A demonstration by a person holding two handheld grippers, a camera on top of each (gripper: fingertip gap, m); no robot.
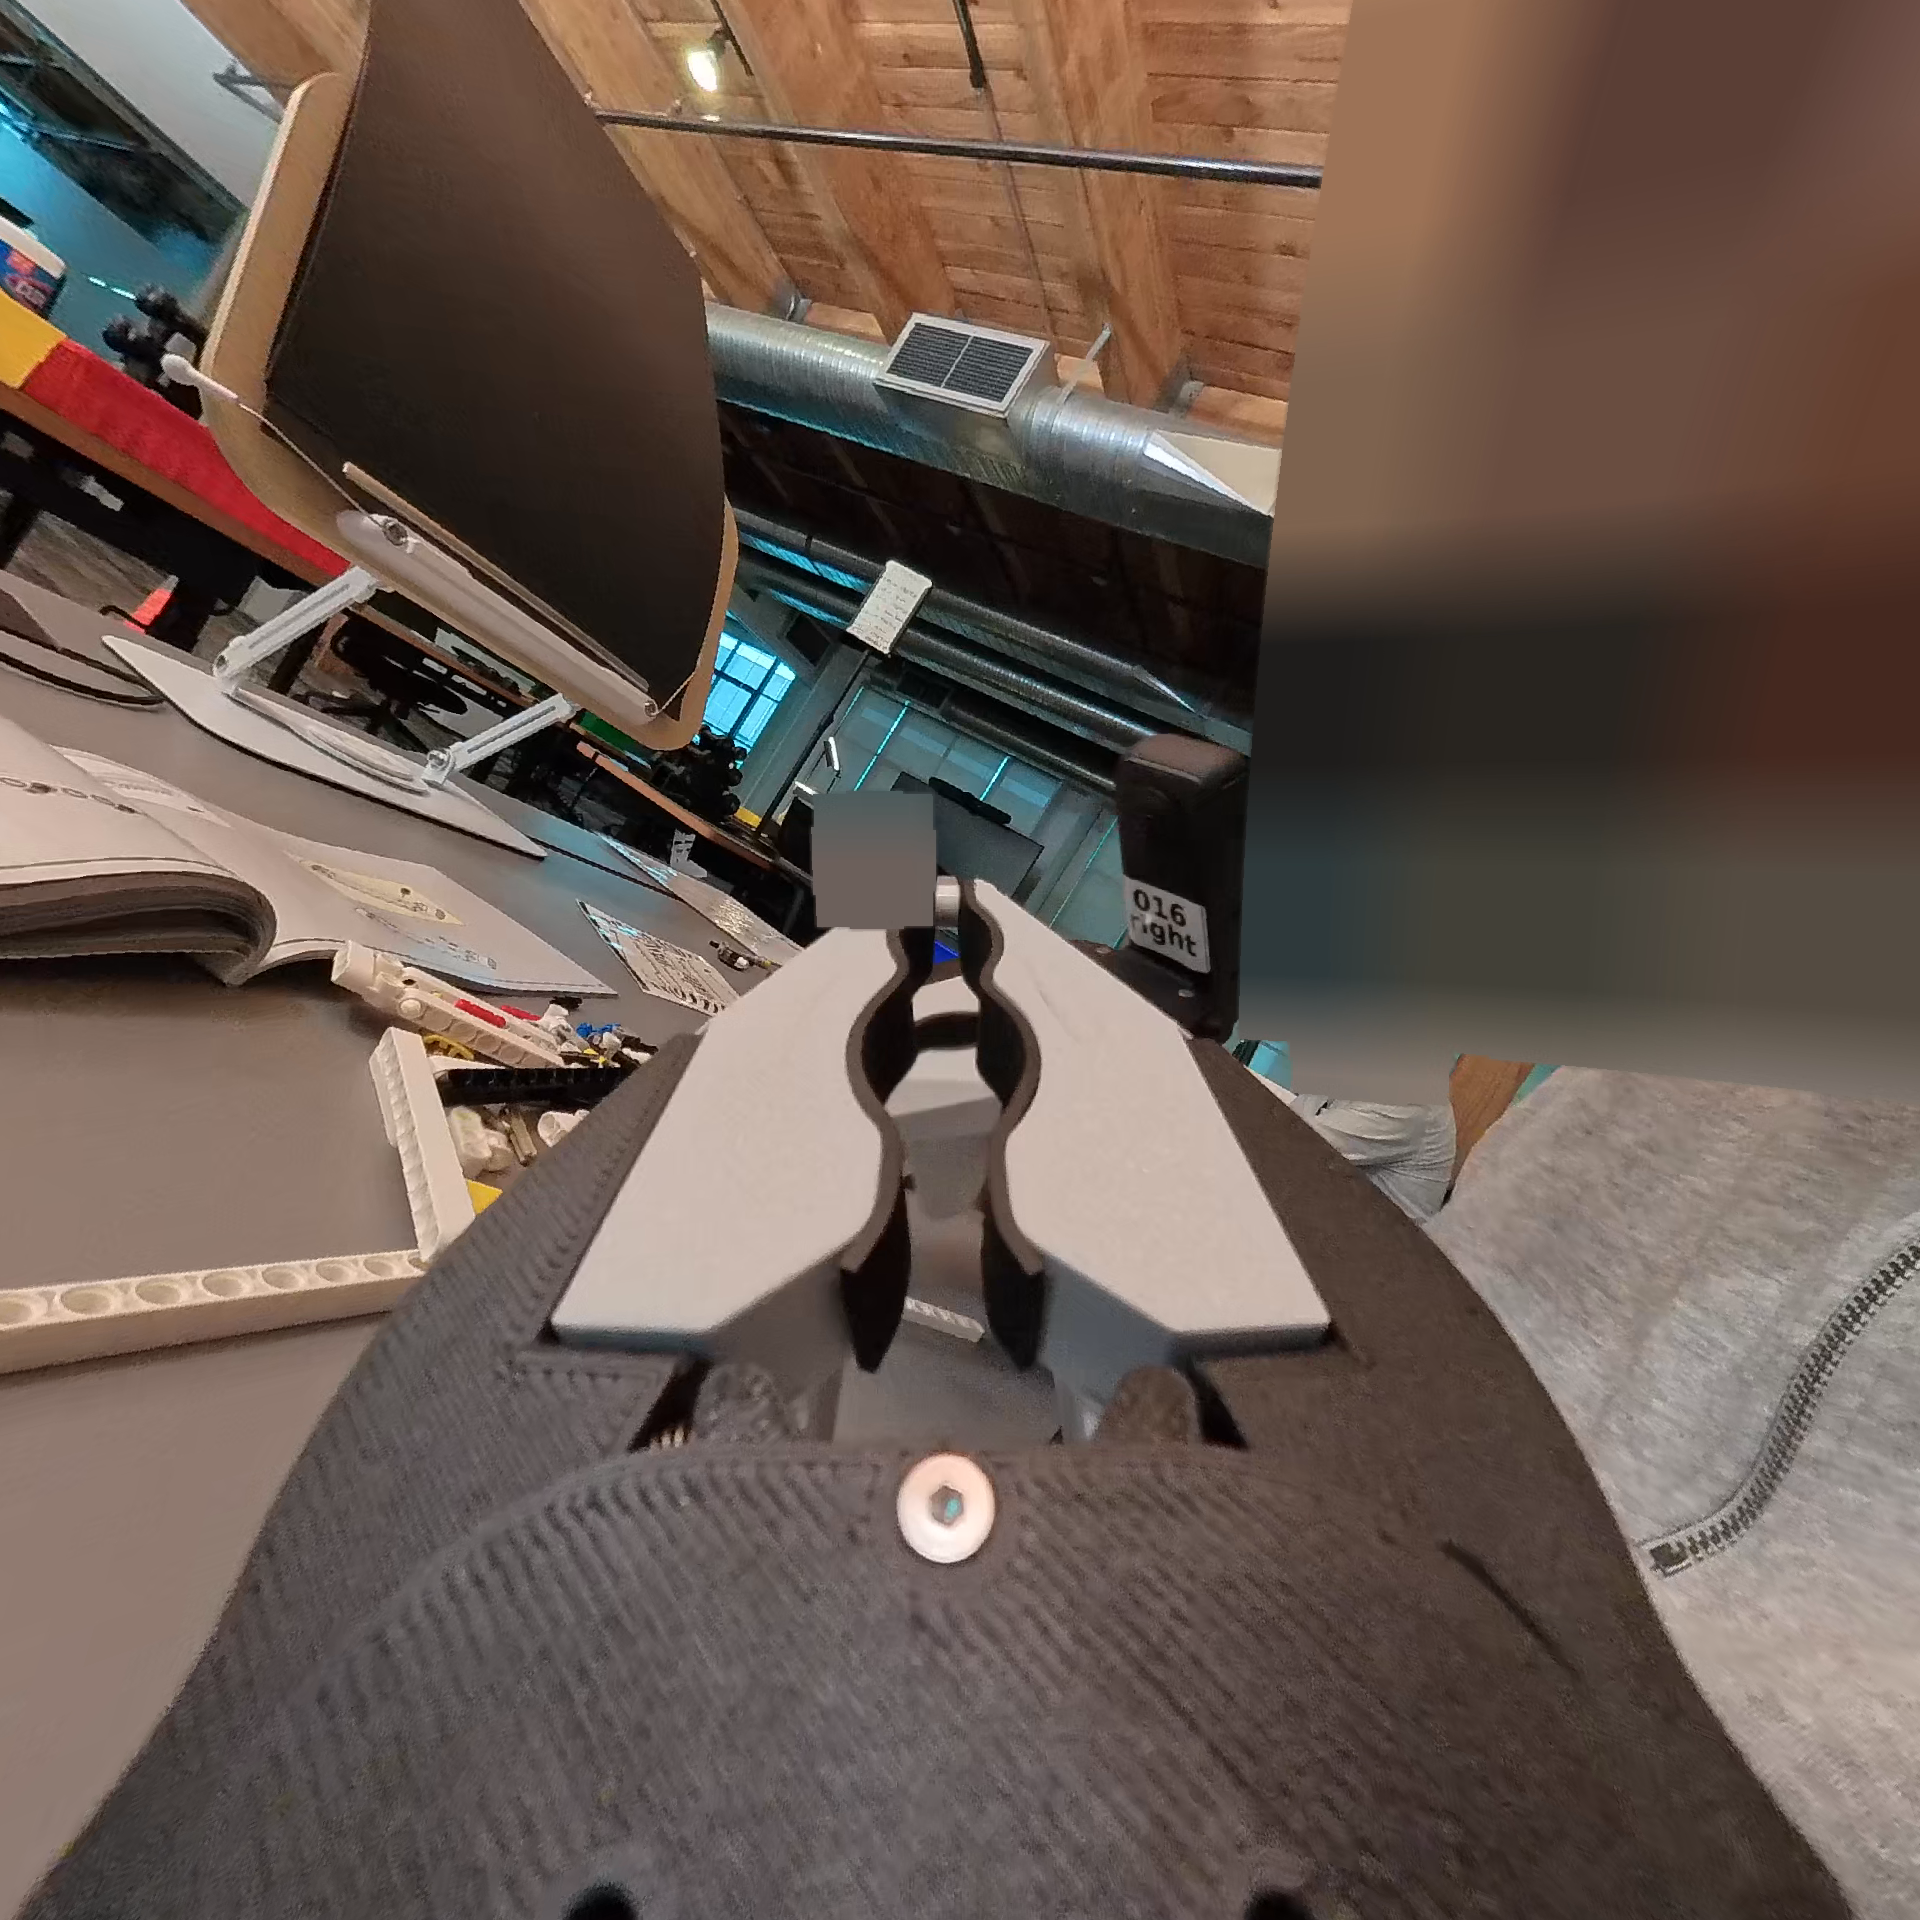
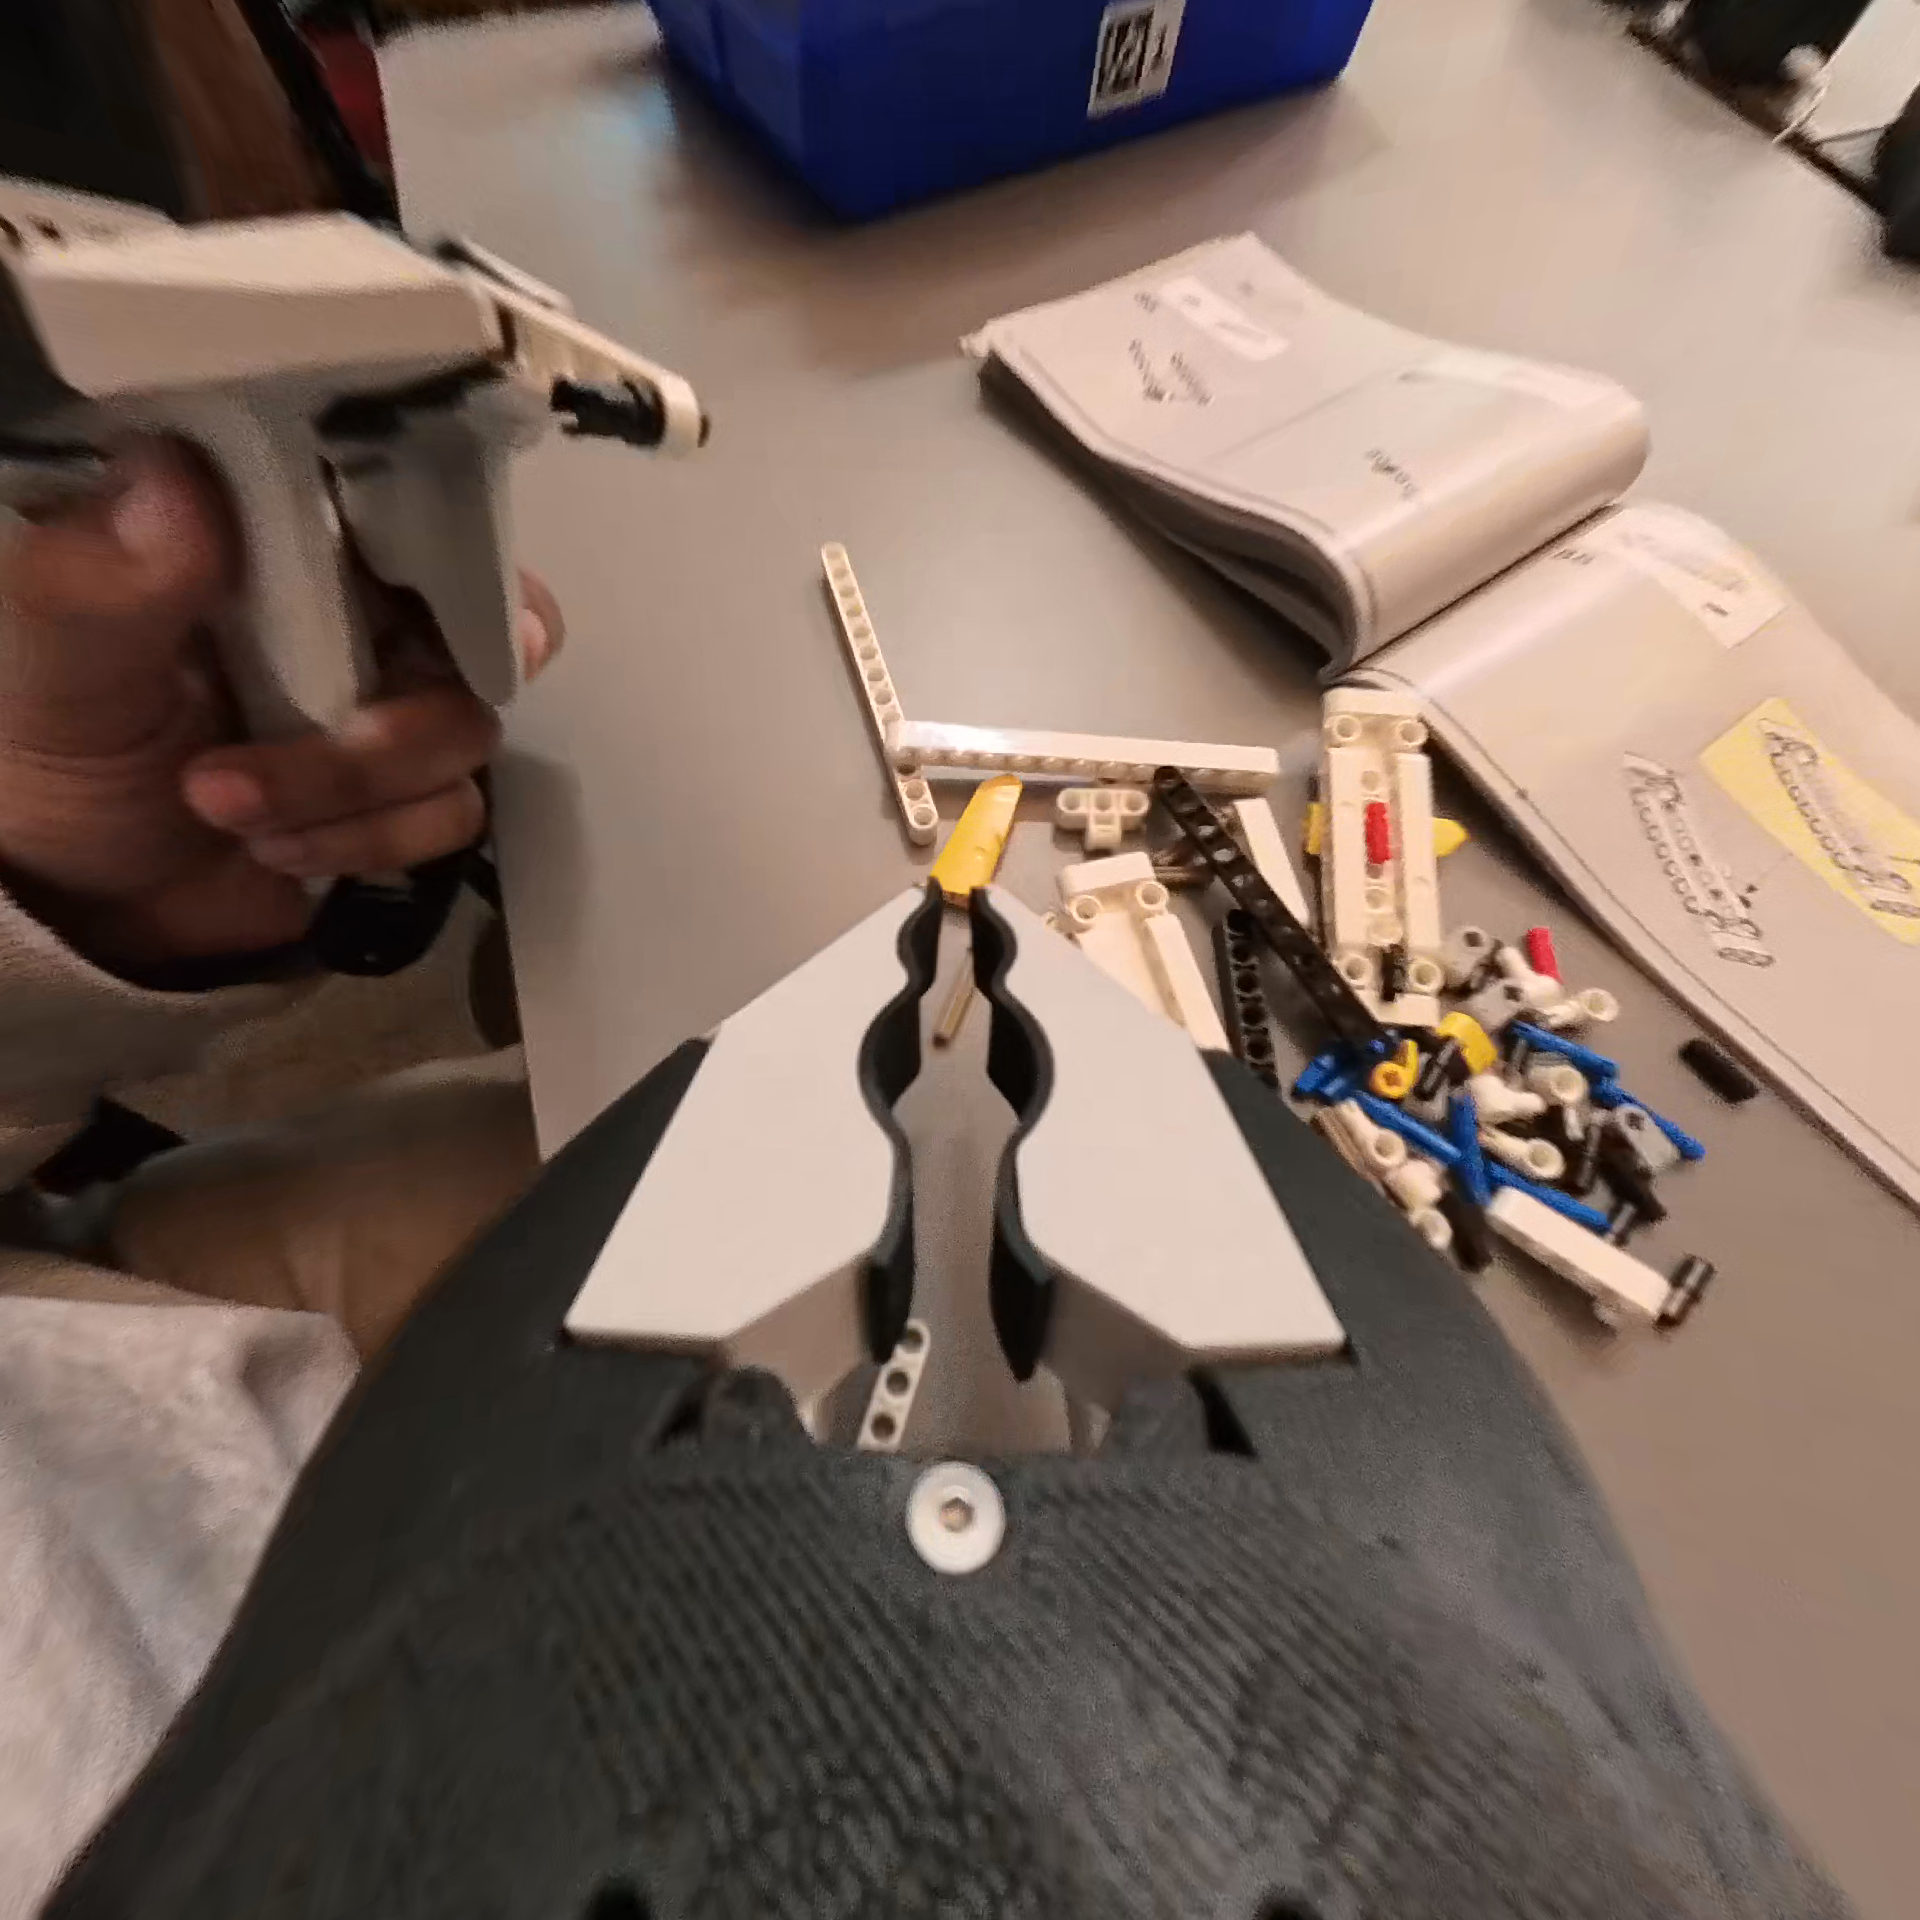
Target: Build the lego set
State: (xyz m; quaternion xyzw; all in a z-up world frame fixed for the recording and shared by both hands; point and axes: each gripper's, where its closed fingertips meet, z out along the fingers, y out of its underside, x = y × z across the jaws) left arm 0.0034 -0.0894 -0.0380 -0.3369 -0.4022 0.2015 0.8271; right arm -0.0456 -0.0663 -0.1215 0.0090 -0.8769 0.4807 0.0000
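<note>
My right gripper hovers over the grey table, its jaws a narrow gap apart, with a yellow piece at their tips; whether it is gripped, I cannot tell. The loose lego pieces lie at three o'clock, the open instruction booklet at one o'clock. My left gripper points upward, jaws nearly together, holding nothing visible. In the right wrist view it carries a white lego assembly.

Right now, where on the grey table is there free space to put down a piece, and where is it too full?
Free: the bare table between the blue bin, the open booklet and the white L-shaped beams. Also the strip left of the beams, toward the table edge. Crowded: the pile of small pieces between the right gripper and the booklet.
</note>
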